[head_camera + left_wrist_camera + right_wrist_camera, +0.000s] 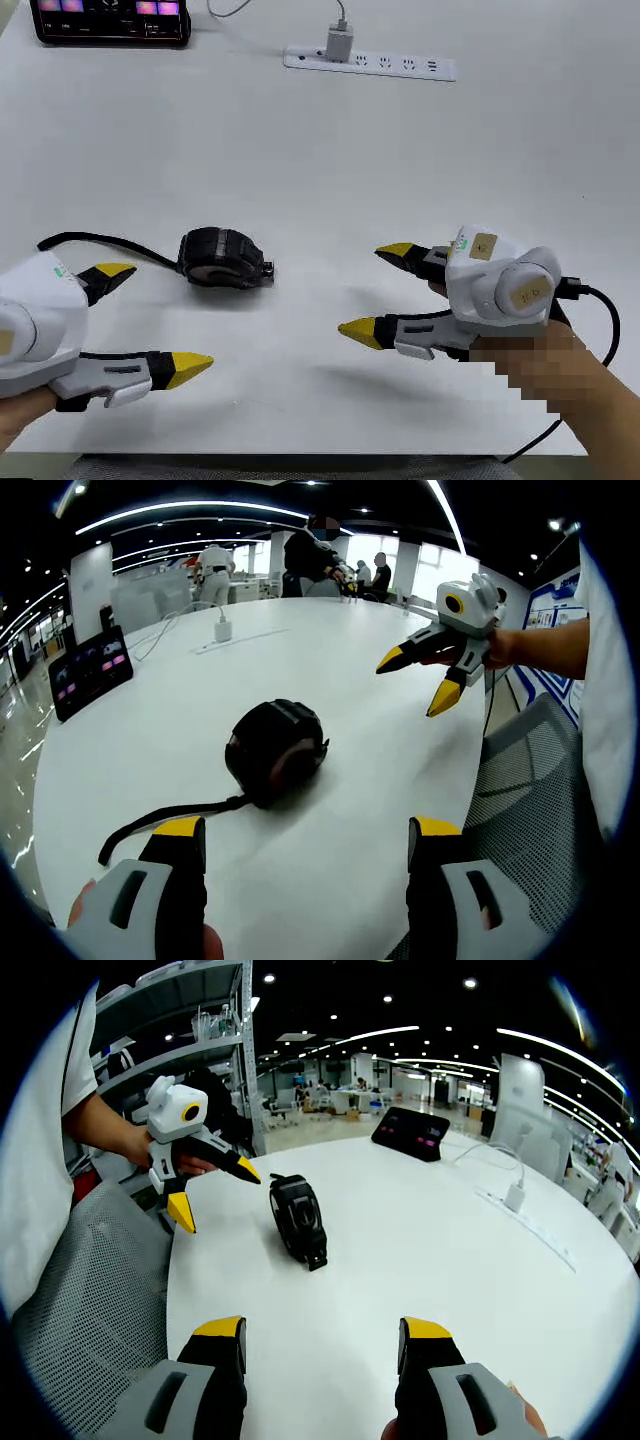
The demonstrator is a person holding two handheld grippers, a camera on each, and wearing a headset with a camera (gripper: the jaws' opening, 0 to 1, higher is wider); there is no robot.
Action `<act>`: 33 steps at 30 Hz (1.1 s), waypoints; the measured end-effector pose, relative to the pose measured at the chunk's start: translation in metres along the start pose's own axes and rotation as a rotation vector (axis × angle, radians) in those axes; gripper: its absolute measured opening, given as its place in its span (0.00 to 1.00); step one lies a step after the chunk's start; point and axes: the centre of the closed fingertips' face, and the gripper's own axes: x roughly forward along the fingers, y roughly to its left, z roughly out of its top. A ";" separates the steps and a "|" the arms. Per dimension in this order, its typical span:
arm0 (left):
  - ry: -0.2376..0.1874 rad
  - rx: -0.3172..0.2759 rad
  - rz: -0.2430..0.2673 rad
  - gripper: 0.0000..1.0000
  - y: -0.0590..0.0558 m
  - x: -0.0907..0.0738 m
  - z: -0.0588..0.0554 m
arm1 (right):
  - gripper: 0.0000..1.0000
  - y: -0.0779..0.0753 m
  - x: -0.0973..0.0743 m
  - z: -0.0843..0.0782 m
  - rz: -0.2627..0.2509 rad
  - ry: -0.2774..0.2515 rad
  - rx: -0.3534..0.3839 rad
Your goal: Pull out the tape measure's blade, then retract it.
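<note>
A black tape measure [222, 259] lies on the white table [320, 150], its blade tip facing right and a black wrist strap [95, 242] trailing left. In the left gripper view the tape measure [275, 750] sits ahead of the jaws. In the right gripper view the tape measure [300, 1218] lies ahead, blade tip toward me. My left gripper [158, 318] is open at the lower left, just left of the case. My right gripper [378, 292] is open at the right, apart from it. The other gripper shows in each gripper view: the right gripper [420, 678] and the left gripper [215, 1192].
A white power strip [368, 62] with a plugged charger lies at the back. A dark tablet [110, 18] stands at the back left. A grey mesh chair [95, 1310] is beside the table's near edge. People stand far off [310, 550].
</note>
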 end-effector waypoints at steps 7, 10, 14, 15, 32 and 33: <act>-0.011 0.003 -0.005 0.81 -0.001 -0.006 0.001 | 0.60 0.003 -0.009 -0.005 -0.011 -0.001 0.005; -0.010 0.013 -0.005 0.80 -0.001 -0.009 0.000 | 0.60 0.003 -0.015 -0.007 -0.020 -0.001 0.008; -0.015 0.010 -0.015 0.81 -0.002 -0.012 0.000 | 0.60 0.001 -0.020 -0.010 -0.029 0.001 0.016; -0.016 0.008 -0.018 0.81 -0.002 -0.012 0.000 | 0.60 0.001 -0.021 -0.011 -0.030 0.001 0.017; -0.037 0.014 -0.049 0.84 -0.003 -0.021 -0.001 | 0.69 0.005 -0.036 -0.022 -0.039 0.006 0.056; -0.037 0.015 -0.048 0.84 -0.003 -0.022 -0.001 | 0.70 0.005 -0.037 -0.023 -0.038 0.008 0.060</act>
